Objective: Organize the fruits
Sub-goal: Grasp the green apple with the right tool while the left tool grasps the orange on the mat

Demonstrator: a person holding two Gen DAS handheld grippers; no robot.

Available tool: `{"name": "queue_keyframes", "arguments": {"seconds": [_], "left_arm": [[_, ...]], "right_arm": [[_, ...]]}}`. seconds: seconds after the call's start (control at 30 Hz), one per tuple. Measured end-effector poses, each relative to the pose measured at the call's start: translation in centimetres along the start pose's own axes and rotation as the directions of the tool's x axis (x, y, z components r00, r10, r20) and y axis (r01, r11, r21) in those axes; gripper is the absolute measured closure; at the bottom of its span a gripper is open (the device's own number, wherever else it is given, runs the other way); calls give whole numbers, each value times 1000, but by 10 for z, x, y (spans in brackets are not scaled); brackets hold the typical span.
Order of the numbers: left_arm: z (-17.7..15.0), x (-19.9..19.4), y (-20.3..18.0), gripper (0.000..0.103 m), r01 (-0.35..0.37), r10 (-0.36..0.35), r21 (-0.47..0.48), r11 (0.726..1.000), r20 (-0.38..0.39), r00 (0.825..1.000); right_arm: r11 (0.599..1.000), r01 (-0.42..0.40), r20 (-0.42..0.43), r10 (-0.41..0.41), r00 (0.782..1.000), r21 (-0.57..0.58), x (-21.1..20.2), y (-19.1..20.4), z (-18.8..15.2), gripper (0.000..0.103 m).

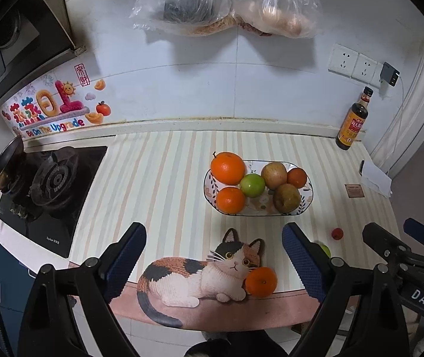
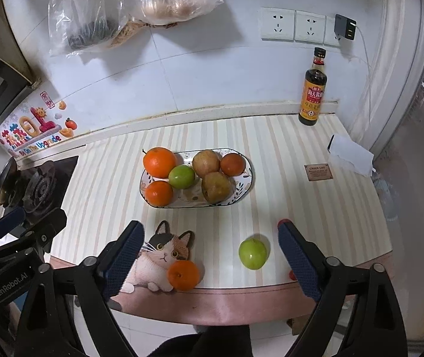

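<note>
Striped counter [image 2: 271,148]: left gripper [image 1: 213,263], right gripper [image 2: 210,260] both wide, empty; small red thing [image 1: 337,233], maybe fruit.

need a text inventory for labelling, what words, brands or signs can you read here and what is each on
"Be On The Upgrade": colourful wall sticker behind the black gas hob.
"DAS": black right gripper, left wrist view.
"GenRobot.AI": black left gripper, right wrist view.
"GREEN LIFE": small brown square card; lines below too small.
Dark sauce bottle, orange label: Chinese characters, blurred.
Black gas hob: white brand mark, unreadable.
</note>
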State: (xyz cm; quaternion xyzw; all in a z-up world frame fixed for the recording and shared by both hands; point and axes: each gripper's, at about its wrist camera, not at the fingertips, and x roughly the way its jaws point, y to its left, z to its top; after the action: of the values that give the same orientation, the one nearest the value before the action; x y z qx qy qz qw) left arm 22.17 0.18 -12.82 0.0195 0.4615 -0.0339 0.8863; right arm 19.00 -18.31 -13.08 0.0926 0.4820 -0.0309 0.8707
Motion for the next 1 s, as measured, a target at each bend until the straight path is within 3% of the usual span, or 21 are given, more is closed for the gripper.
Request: {"name": "queue_keyframes", "arguments": {"seconds": [0.07, 0.1, 0.3, 0.43, 0.63, 1.0], "left_arm": [[-1, 6, -5, 7, 5, -5, 11, 1000, -20, 1000], [-1, 10, -8, 1, 6, -6, 19, 1000, -28, 1000], [-11, 44, -28, 1, -53, 56, 37, 998, -65, 996], [-26, 77, -37, 1, -65, 70, 40, 997, -142, 987], [-53, 126, -53, 1, -57, 70, 52, 997, -288, 955], [-95, 197, -75, 1, -15, 40, 55, 998, -487, 872]], "right_arm": [[1000, -12, -11, 12, 1000, 11, 4, -5, 0, 5], [1000, -19, -19, 19, 1000, 16, 7, -8, 1, 5], [998, -39, -76, 43, 996, 56, 39, -40, 4, 4], [997, -15, -149, 27, 989, 78, 76, -69, -3, 4], [996, 7, -282, 18, 959, 87, 136, -101, -21, 4], [997, 18, -435, 15, 900, 73, 219, -115, -45, 5]]}}
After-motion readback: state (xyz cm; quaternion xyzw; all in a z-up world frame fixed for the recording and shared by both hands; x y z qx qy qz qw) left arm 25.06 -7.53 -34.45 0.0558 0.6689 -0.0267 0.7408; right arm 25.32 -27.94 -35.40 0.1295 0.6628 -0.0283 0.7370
